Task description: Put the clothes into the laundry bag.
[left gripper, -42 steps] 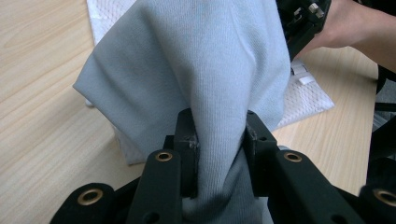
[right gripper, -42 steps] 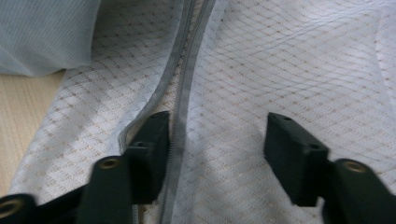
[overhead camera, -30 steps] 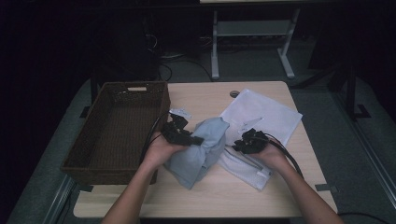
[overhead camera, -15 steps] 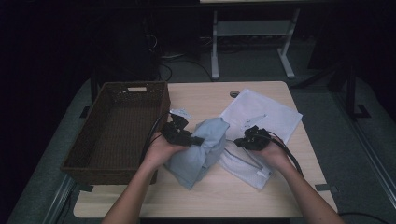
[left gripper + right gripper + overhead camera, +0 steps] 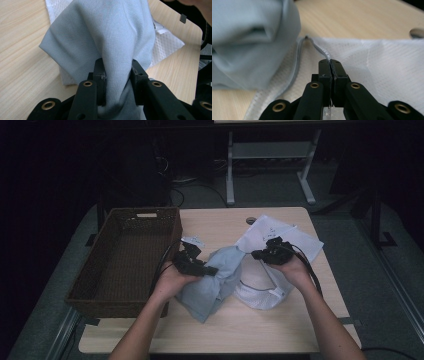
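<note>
Pinching a grey cloth (image 5: 105, 37) at centre frame, the left gripper (image 5: 117, 75) stays clamped while the right gripper (image 5: 329, 65), just closed, grips the white garment's (image 5: 387, 65) thin edge.

A pale blue-grey cloth (image 5: 105, 37) lies over white waffle-textured fabric (image 5: 382, 65), beside a dark brown wicker basket (image 5: 125, 255).

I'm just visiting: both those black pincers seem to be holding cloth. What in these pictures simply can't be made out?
- High view: the left gripper pinches the pale blue knit cloth; the garment's kind is lost in its bunching.
- High view: the printing on the small tag is too small to read.
- Right gripper view: the right gripper is shut on a thin hem of the white textured cloth; the near blue folds blur.
- High view: the brown wicker basket has a dark inside.
</note>
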The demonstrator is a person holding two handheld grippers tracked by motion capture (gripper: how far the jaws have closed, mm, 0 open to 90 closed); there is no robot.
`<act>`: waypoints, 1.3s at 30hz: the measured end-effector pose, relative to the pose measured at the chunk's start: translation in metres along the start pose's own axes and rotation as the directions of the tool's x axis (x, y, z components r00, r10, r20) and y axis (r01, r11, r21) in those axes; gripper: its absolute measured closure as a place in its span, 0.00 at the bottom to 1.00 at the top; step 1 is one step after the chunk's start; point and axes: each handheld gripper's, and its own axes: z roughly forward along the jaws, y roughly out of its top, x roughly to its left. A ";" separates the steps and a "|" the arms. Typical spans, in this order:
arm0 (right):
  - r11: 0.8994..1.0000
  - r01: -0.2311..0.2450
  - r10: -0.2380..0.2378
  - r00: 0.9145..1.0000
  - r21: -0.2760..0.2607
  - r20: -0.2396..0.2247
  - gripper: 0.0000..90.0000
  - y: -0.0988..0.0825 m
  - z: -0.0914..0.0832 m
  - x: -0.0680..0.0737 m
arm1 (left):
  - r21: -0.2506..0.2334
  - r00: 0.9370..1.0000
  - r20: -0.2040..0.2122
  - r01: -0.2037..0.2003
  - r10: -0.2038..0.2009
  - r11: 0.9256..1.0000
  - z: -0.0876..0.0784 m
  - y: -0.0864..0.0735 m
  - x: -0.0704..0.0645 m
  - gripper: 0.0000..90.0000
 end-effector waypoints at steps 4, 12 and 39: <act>0.999 0.015 -0.015 1.000 -0.042 0.005 0.97 0.011 -0.012 0.001 | 0.002 1.000 -0.001 0.000 0.000 1.000 0.000 0.000 0.000 0.79; 0.996 0.021 -0.020 1.000 -0.081 0.010 0.97 0.022 -0.024 0.003 | 0.004 1.000 0.001 -0.008 0.008 1.000 0.000 0.000 -0.002 0.79; 0.996 0.004 -0.006 1.000 -0.087 -0.019 0.97 0.016 -0.023 -0.002 | 0.058 0.997 0.061 -0.055 0.052 0.997 0.057 0.032 -0.020 0.79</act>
